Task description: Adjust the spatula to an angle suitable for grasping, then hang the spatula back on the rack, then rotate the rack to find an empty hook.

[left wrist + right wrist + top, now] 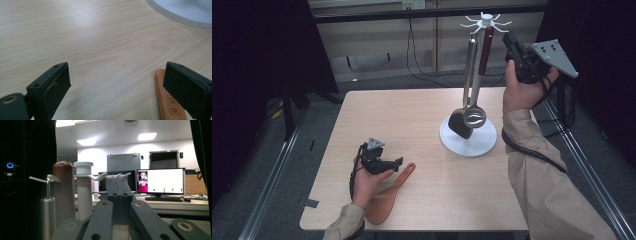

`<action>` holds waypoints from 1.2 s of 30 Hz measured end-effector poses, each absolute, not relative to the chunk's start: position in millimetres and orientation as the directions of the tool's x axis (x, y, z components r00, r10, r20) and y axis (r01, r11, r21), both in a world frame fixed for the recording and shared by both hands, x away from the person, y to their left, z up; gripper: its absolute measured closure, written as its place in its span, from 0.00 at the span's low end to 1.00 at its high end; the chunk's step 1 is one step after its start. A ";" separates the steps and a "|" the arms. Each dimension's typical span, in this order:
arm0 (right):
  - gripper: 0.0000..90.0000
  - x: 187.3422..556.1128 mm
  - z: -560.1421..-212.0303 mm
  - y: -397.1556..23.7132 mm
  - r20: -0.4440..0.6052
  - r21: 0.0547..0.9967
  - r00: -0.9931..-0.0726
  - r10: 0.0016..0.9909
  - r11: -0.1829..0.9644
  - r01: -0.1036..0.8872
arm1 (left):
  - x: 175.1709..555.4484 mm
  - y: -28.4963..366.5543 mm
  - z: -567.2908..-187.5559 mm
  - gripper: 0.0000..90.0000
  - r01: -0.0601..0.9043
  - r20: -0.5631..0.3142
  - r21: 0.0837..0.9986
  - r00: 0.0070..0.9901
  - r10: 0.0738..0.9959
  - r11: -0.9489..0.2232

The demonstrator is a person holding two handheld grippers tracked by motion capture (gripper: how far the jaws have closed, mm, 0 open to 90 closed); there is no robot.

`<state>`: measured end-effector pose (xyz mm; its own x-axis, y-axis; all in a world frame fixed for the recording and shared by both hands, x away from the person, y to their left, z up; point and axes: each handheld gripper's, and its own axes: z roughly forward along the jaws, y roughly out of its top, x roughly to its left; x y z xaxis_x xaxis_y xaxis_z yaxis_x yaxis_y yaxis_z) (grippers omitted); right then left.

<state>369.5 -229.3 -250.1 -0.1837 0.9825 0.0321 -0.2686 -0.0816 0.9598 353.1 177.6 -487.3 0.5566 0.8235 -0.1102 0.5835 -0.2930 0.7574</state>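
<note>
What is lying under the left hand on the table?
A wooden spatula lies flat on the table. Its handle points toward the white stand; the left hand covers part of its blade. The left gripper is open above the handle.

1. One light wooden table (422,125).
2. One white utensil stand (468,137) with a round base and hooked arms on top.
3. Two utensils hanging from the stand: one dark spatula (460,123), one metal ladle (474,116).
4. One orange-brown wooden spatula (388,197) lying flat on the table.
5. Two hand-held grippers: left gripper (398,161), right gripper (507,42).
6. Two lit monitors (160,180) in the right gripper view.
</note>
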 end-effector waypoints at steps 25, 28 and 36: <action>1.00 364.3 -242.0 -213.4 -0.009 0.952 -0.235 0.972 -0.064 -0.299 | 352.7 179.4 -485.9 0.08 0.575 -0.089 0.757 0.560 0.824 -0.309; 1.00 364.5 -242.5 -212.0 -0.012 0.953 -0.242 0.970 -0.063 -0.296 | 352.7 179.2 -485.9 0.08 0.577 -0.094 0.758 0.557 0.825 -0.303; 1.00 364.1 -243.8 -207.7 -0.013 0.955 -0.247 0.969 -0.061 -0.292 | 352.4 177.5 -485.5 0.08 0.574 -0.098 0.763 0.557 0.825 -0.297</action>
